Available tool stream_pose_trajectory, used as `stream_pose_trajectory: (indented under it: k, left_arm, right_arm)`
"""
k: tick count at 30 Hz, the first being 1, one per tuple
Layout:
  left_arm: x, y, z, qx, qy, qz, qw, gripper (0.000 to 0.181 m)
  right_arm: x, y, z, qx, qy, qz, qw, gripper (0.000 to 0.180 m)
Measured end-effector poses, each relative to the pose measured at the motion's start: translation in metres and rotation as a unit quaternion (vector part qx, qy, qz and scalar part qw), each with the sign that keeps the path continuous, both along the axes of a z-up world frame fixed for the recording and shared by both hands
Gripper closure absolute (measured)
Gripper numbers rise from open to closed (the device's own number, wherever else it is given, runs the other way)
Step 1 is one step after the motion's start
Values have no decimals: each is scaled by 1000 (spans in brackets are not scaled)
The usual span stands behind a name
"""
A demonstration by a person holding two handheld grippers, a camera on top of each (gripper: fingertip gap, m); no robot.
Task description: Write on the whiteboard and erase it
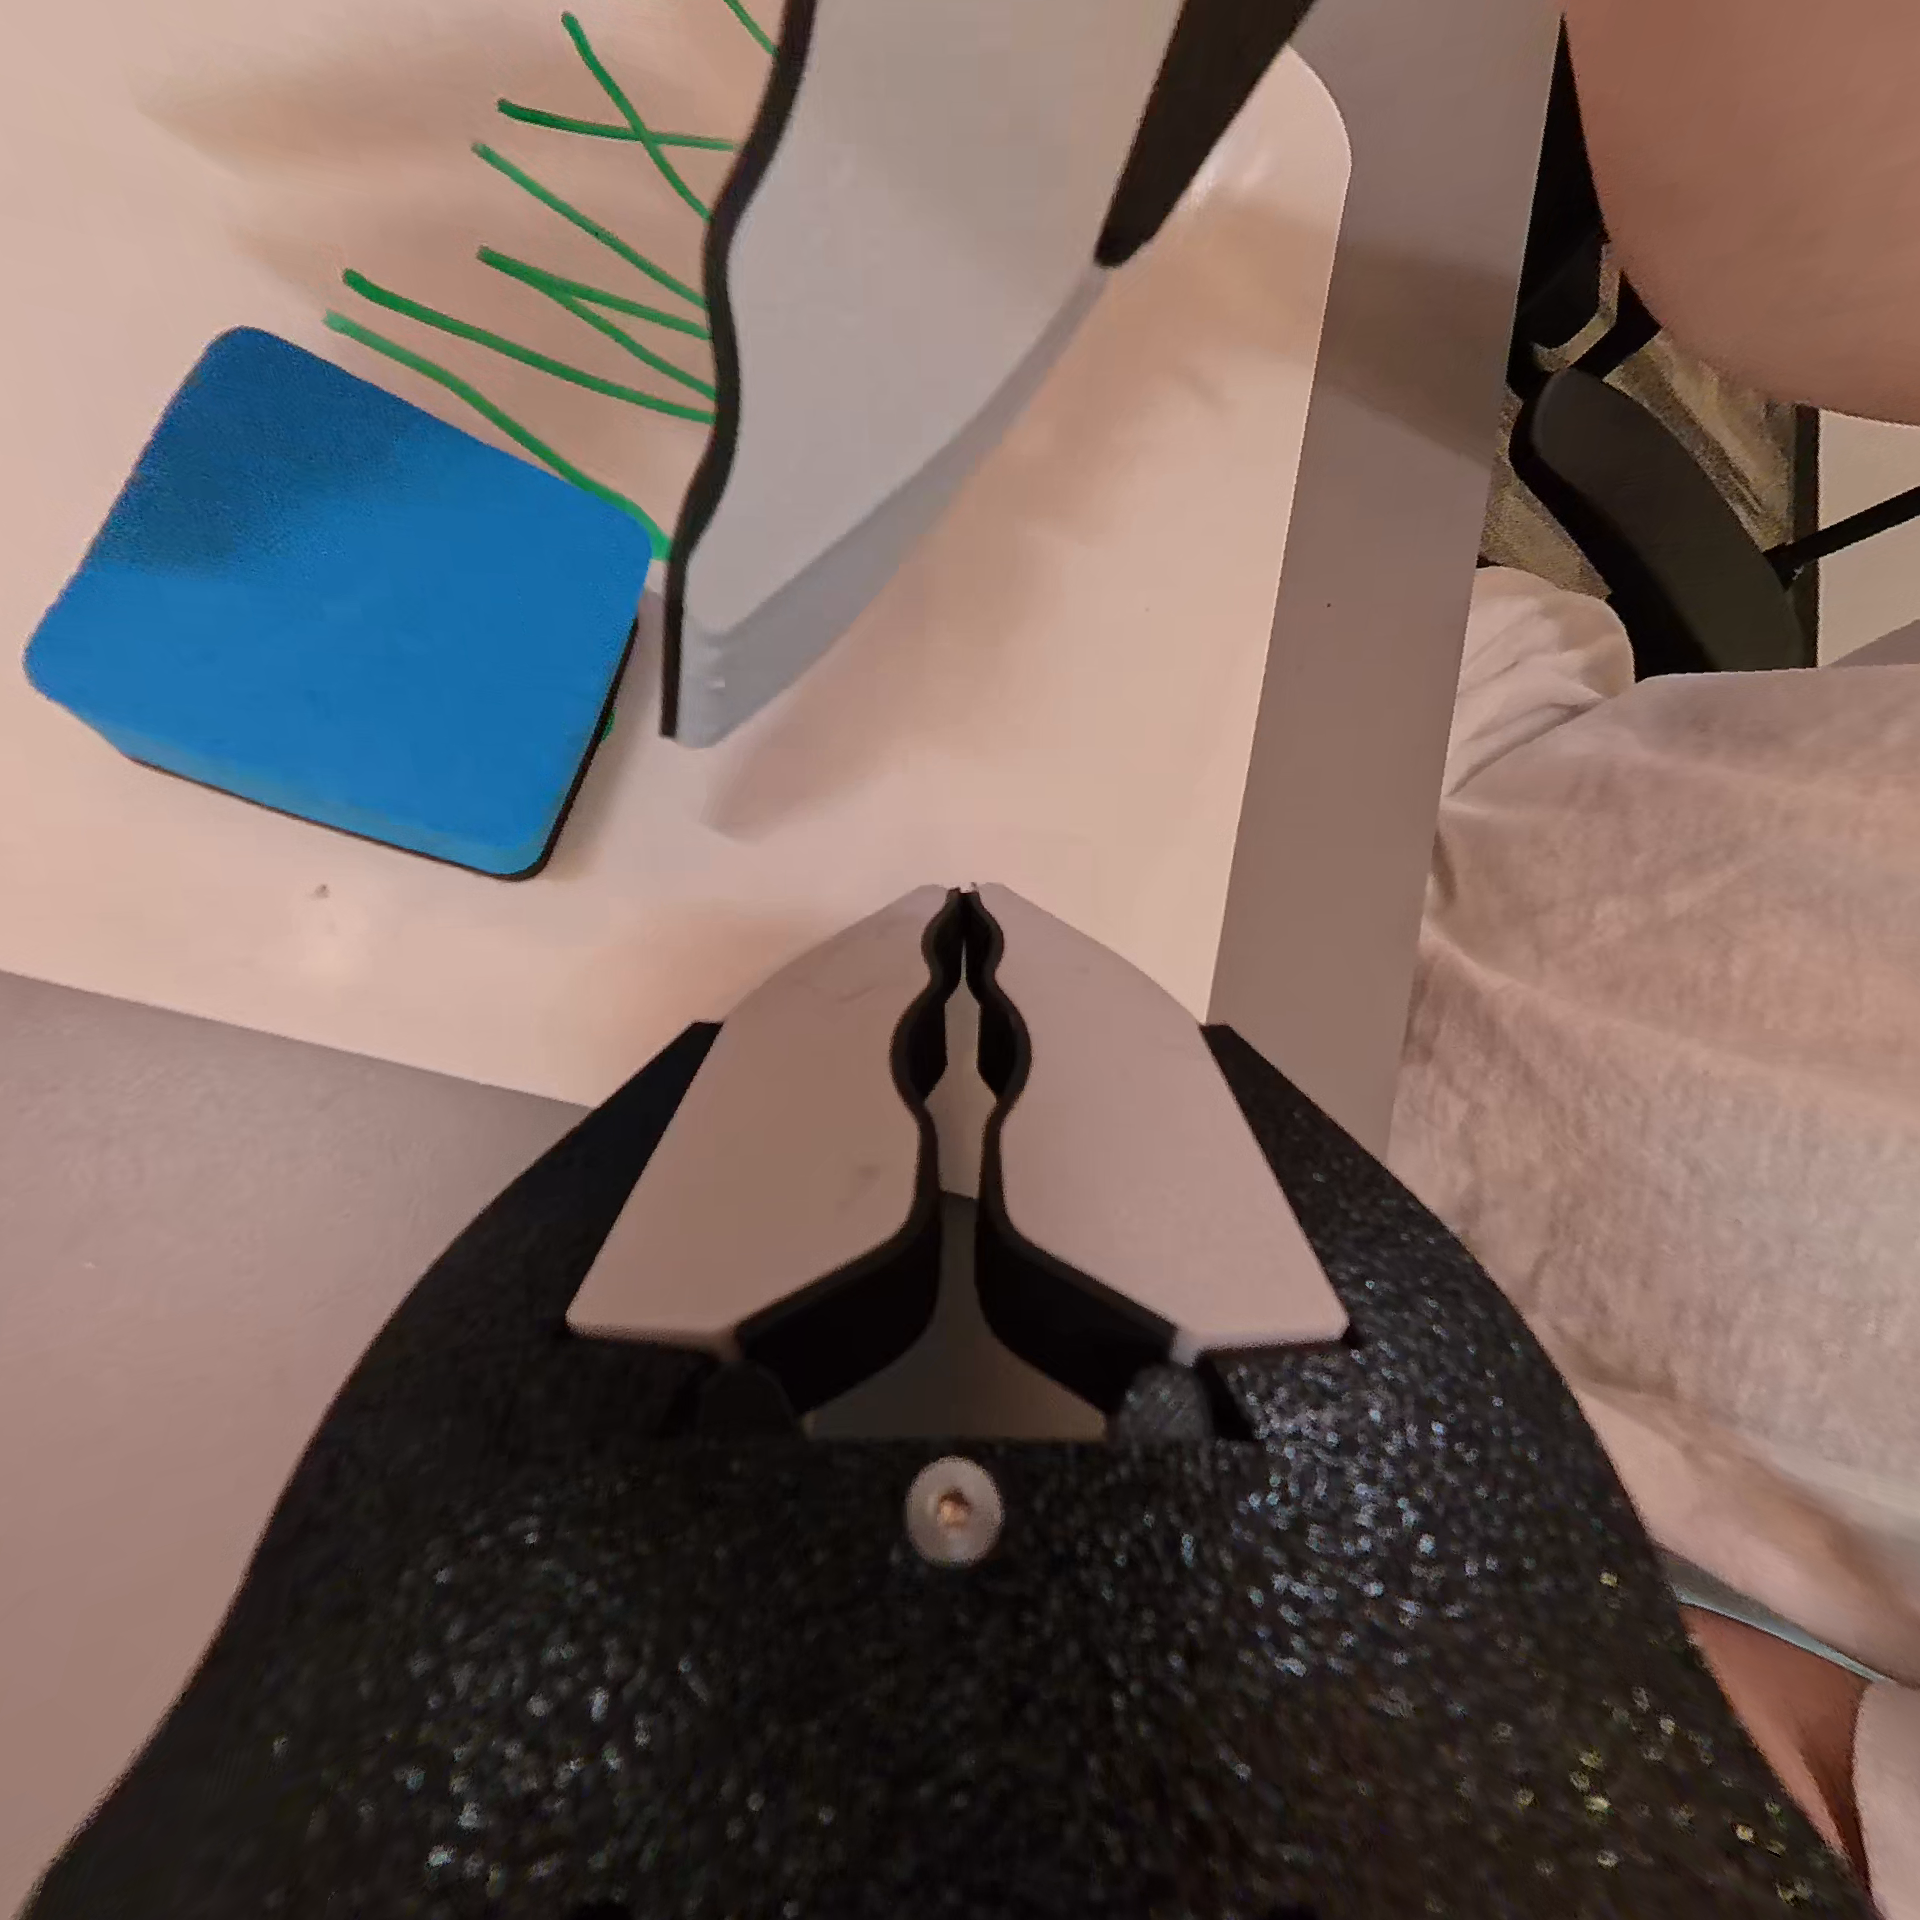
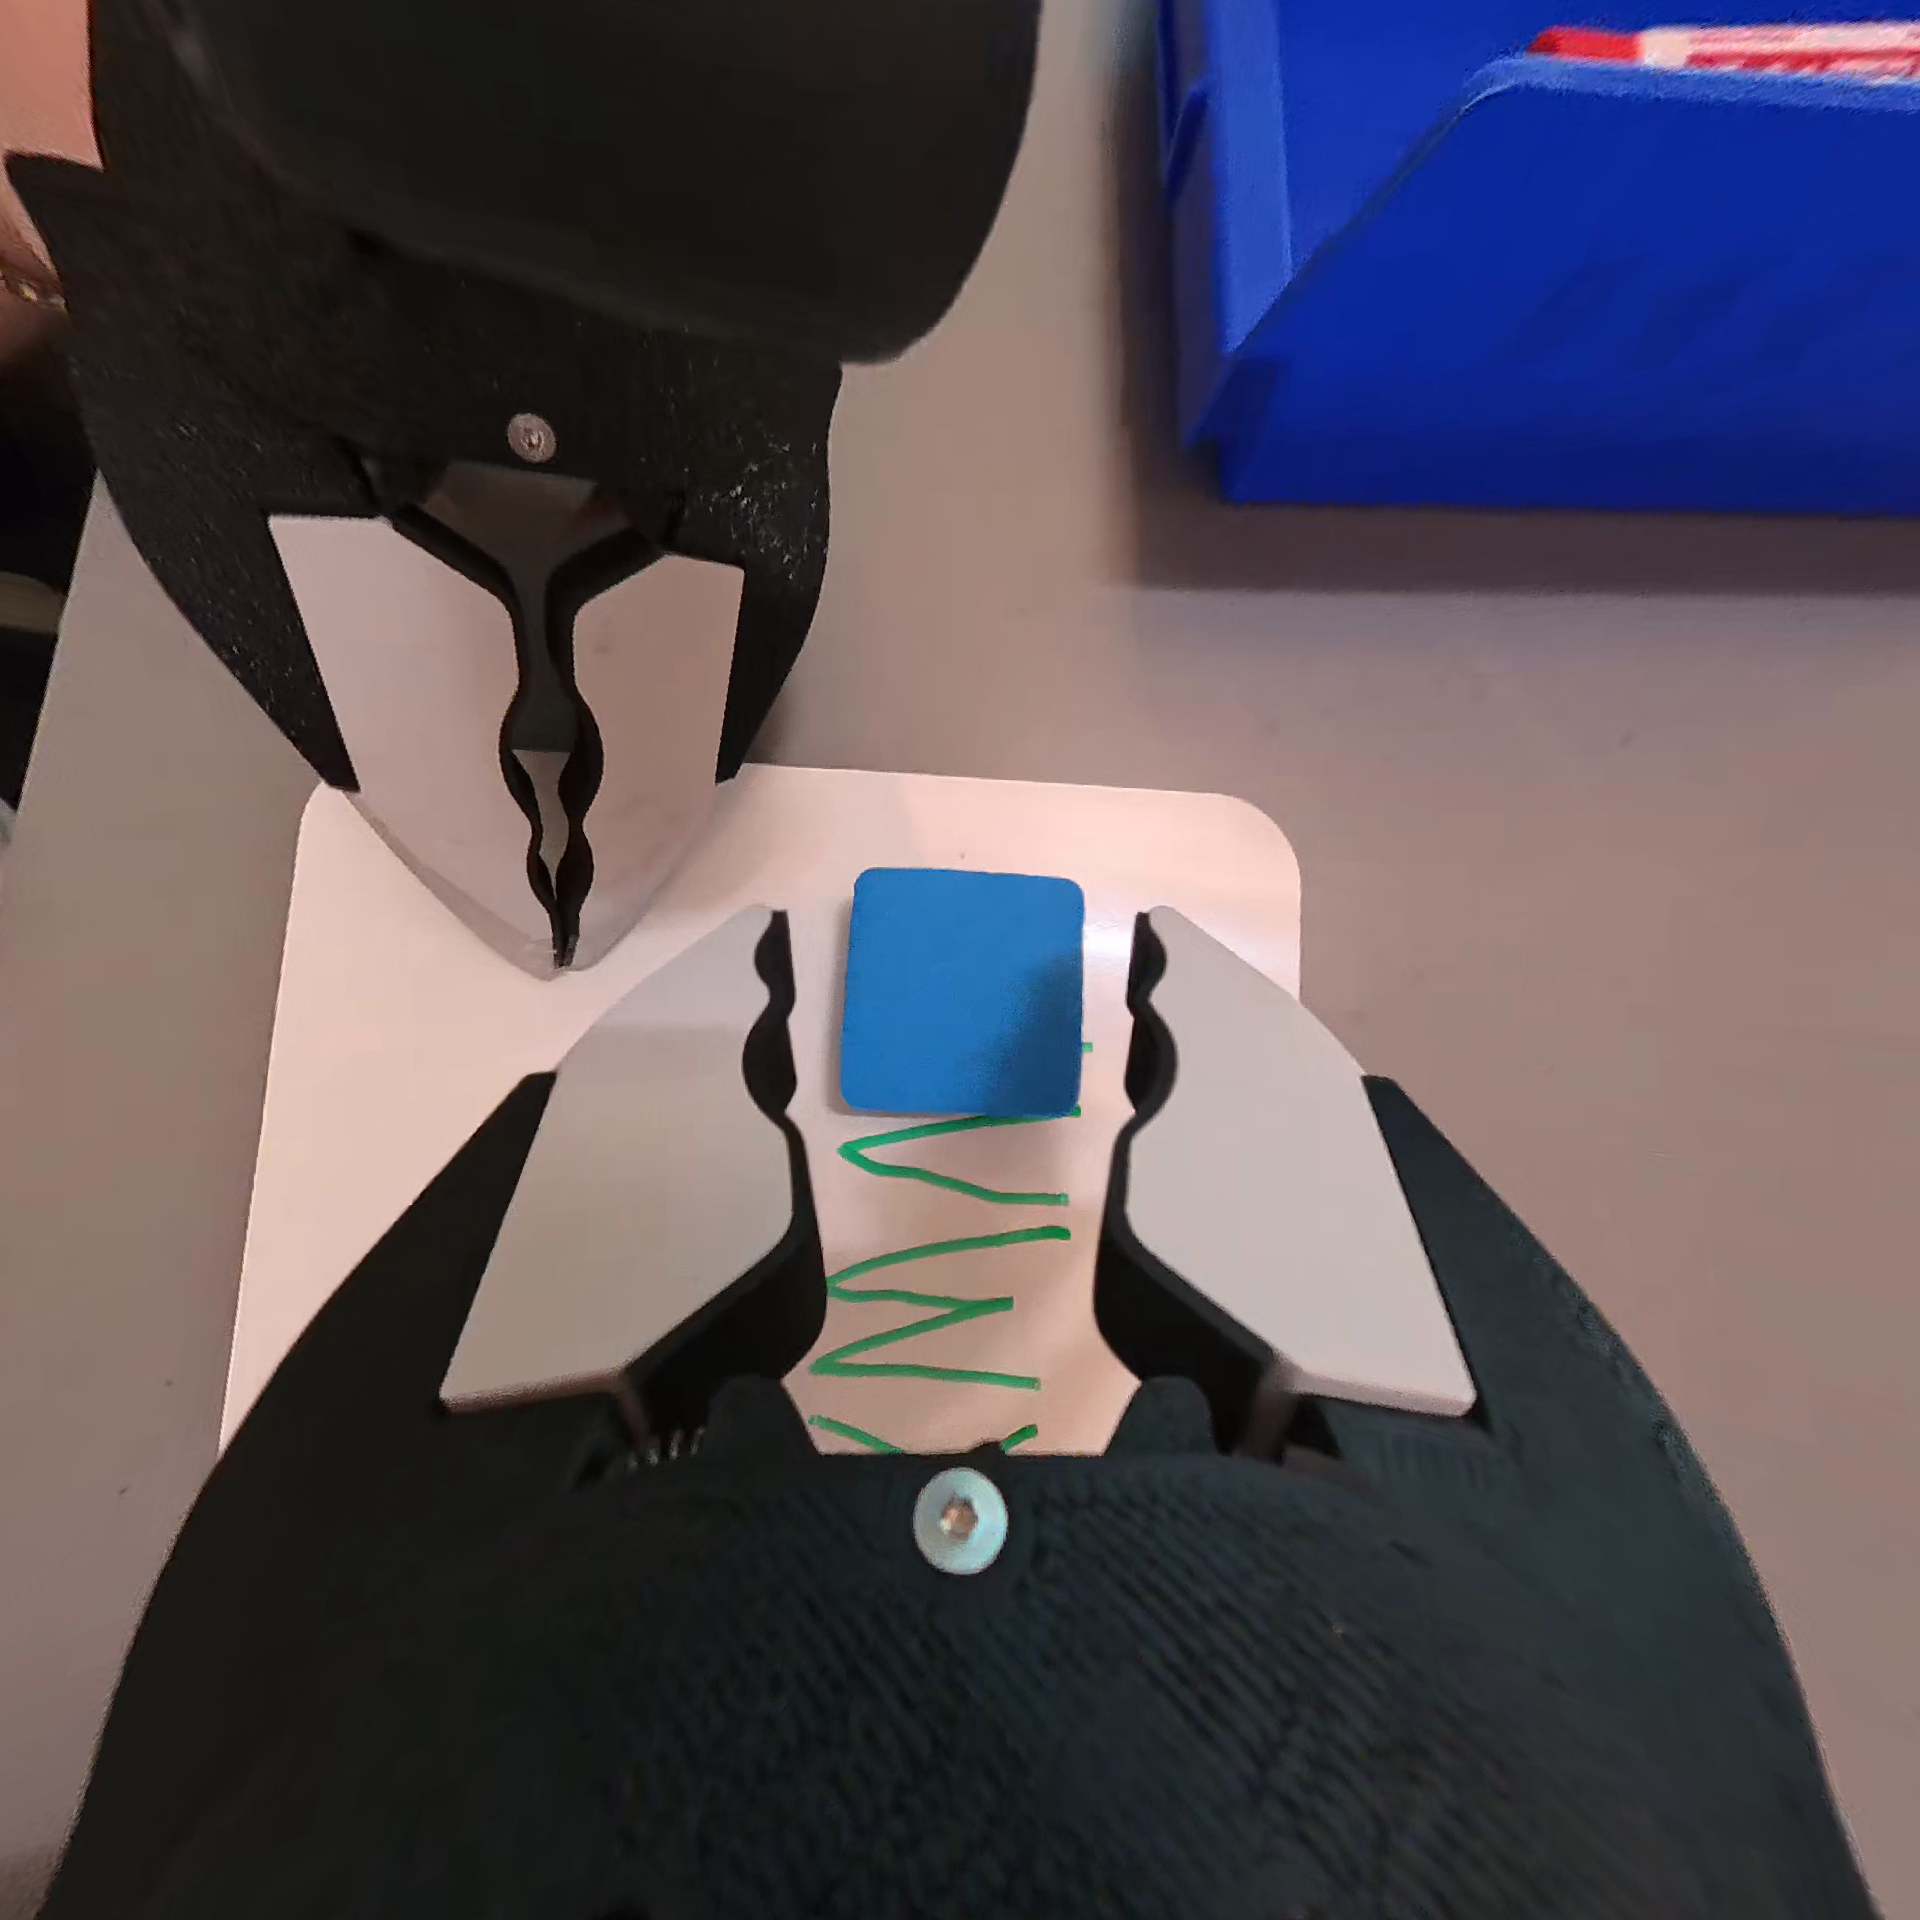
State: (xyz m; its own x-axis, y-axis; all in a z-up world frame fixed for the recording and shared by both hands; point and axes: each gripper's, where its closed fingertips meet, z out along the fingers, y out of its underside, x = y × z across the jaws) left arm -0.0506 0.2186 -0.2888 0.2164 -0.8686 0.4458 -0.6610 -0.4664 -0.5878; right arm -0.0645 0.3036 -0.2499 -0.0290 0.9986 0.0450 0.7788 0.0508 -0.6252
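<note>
A small whiteboard [image 2: 416, 1039] lies on the grey table, with green zigzag marks [image 2: 945, 1278] on it. A blue eraser [image 2: 961, 992] lies flat on the board over the far end of the marks. My right gripper [image 2: 961, 920] is open above the board. Its fingers stand either side of the eraser with a gap on each side. My left gripper [image 1: 968, 894] is shut on nothing, its tips down near the board's corner; it also shows in the right wrist view [image 2: 561, 951]. The left wrist view shows the eraser [image 1: 332, 592], the marks [image 1: 582, 312] and a right gripper finger [image 1: 831, 416].
A blue bin [image 2: 1558, 312] stands on the grey table [image 2: 1558, 831] at the far right, with a red and white item [image 2: 1714, 47] in it. In the left wrist view a person's pale clothing [image 1: 1662, 1039] and a black chair [image 1: 1642, 520] lie beyond the table edge.
</note>
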Motion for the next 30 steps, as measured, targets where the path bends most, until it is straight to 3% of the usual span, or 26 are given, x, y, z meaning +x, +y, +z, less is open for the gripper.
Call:
stream_pose_trajectory:
  k: [7, 13, 17, 21, 25, 28, 30]
  left_arm:
    - [0, 0, 1, 2, -5, 0, 1000, 181]
    - [0, 0, 0, 9, 2, -2, 1000, 181]
    - [0, 1, 0, 6, 2, 5, 1000, 181]
    - [1, 4, 0, -7, 4, 27, 1000, 181]
    - [1, 8, 0, -19, 3, 51, 999, 181]
    - [2, 9, 0, -22, 4, 60, 998, 181]
    - [2, 9, 0, -26, 3, 64, 998, 181]
  right_arm:
    - [6, 6, -34, 9, -101, 5, 995, 119]
    - [6, 6, -34, -6, -104, -7, 994, 128]
    - [2, -8, -35, -3, -102, 28, 994, 128]
    - [3, 13, -35, -32, -62, -32, 997, 128]
    - [5, -6, -35, -22, -77, 39, 996, 128]
    - [11, 30, -36, 2, -67, -49, 997, 128]
    - [9, 28, -35, -28, -33, -48, 998, 128]
